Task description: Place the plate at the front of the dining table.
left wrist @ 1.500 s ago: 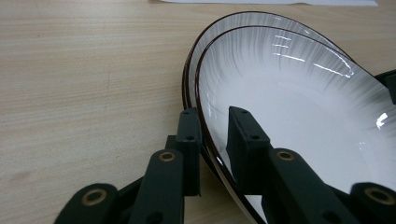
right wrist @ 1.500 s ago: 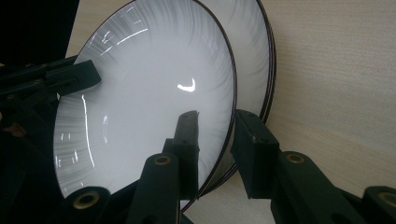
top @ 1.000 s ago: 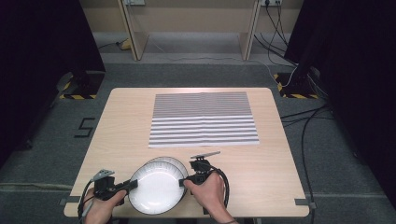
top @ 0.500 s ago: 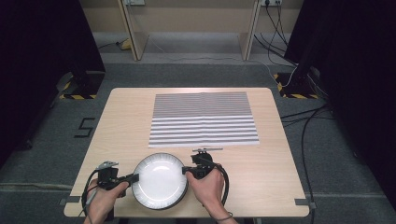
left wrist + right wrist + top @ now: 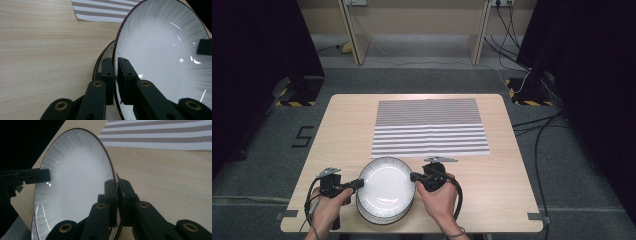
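— Plate [image 5: 386,184] first: where is it?

— Top white plate with a dark rim, near the table's [image 5: 342,130] front edge, sitting above a stack of plates [image 5: 384,216] like it. I have it by both sides.

— Your left gripper [image 5: 115,65]?

— Its jaws have just been closing and now pinch the plate's left rim, one jaw inside, one underneath. In the left gripper view the rim runs straight between them.

— And the right gripper [image 5: 116,185]?

— Same story: just clamped on the opposite rim, jaws nearly together on the thin edge.

— What else is around?

— A striped placemat [image 5: 430,127] lies flat beyond the plate, near it but apart, toward the table's far side.
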A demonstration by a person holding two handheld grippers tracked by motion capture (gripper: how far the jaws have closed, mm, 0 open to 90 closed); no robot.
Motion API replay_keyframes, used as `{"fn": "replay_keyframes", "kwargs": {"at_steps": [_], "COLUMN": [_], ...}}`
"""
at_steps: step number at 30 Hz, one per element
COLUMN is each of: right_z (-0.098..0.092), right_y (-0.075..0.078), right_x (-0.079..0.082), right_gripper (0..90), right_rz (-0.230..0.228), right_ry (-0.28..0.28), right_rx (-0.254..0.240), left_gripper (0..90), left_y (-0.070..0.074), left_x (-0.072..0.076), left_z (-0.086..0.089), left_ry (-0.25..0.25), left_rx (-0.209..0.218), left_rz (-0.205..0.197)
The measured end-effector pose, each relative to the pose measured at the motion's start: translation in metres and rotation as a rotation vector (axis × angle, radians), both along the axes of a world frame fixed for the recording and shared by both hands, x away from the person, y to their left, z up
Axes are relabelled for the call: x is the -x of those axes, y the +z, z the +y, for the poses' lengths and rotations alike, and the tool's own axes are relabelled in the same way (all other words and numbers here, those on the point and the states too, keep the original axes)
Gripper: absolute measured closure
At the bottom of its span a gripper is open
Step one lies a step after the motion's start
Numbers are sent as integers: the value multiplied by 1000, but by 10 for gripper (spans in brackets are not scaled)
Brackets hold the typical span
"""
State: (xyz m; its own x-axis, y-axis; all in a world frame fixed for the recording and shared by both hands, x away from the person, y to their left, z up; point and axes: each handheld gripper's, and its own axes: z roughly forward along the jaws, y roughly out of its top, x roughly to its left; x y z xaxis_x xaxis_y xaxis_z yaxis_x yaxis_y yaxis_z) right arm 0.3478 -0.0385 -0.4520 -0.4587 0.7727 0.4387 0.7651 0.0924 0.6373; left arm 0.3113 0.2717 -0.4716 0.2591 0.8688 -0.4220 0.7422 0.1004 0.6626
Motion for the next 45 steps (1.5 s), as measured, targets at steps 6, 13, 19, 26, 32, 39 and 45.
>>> {"fn": "replay_keyframes", "kwargs": {"at_steps": [6,13,19,26,32,39,45], "right_z": [2,3,-2,-9,-17,-24,-31], "right_y": [2,-1,1,9,17,27,35], "right_x": [-2,-4,-4,-7,-13,-19,-25], "right_gripper": [867,870,869,870,870,870,870], "right_rz": [-47,-79,-106,-133,-152,-168,-183], "right_ry": [20,23,15,-2,-22,-38,-57], "right_rx": [33,54,55,57,46,48,47], "left_gripper": [831,836,840,841,843,845,847], "left_y": [-5,-1,2,13,25,38,46], "left_x": [-3,-5,-6,-15,-26,-38,-47], "left_z": [0,-3,-8,-16,-23,-30,-37], "left_ry": [-12,-16,-14,-14,-37,-51,-61], "left_rx": [-6,-36,-32,-31,-48,-58,-54], "left_rz": [9,-20,-37,-47,-76,-92,-112]}}
